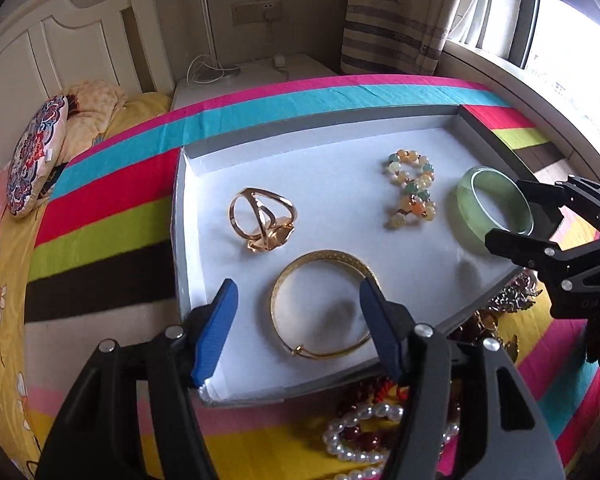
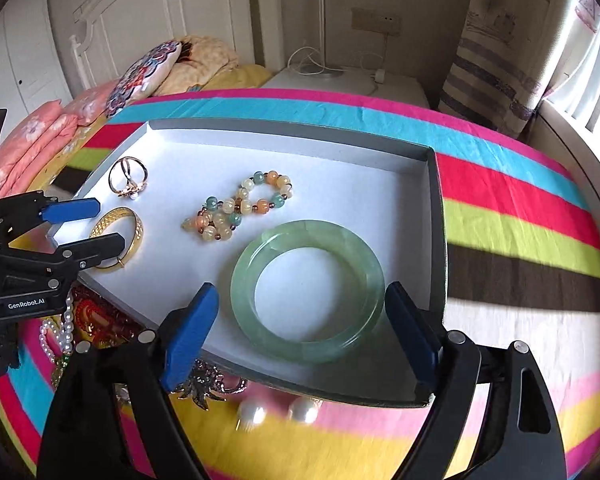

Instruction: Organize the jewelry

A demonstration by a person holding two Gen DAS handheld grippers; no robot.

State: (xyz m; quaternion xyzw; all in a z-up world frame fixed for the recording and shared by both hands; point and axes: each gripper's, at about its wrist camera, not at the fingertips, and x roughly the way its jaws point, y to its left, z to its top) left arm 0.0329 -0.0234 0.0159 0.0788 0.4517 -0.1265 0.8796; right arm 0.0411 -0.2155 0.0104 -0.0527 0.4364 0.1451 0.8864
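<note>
Jewelry sits in shallow white-lined grey cardboard tray (image 2: 436, 208) on striped bedspread (image 2: 520, 216).

Translucent pale-green jade bangle (image 2: 306, 286): flat near tray's front right, thick rigid ring, likely heavy, slick, would crack if dropped; grip across the band. Right tool (image 2: 300, 340), blue pads wide apart, straddles it, touching nothing.

Thin gold metal bangle (image 1: 324, 304) with textured band: light, stiff, front left. Left tool (image 1: 296, 324) jaws apart; one pad overlaps its rim in view, contact unclear, not clamped.

Multicolour stone bead bracelet (image 2: 240, 208), twisted into a figure-eight at the middle: floppy, elastic probably, pinch a bead cluster. Rose-gold openwork ring (image 1: 262, 220) at back left: small, hard, easy to knock over.

Still outside the tray's front edge on the bed: white pearl strand (image 1: 360, 432), dark red beads (image 1: 364, 438), two loose large pearls (image 2: 276, 410), spiky silver-toned brooch (image 2: 208, 384).
</note>
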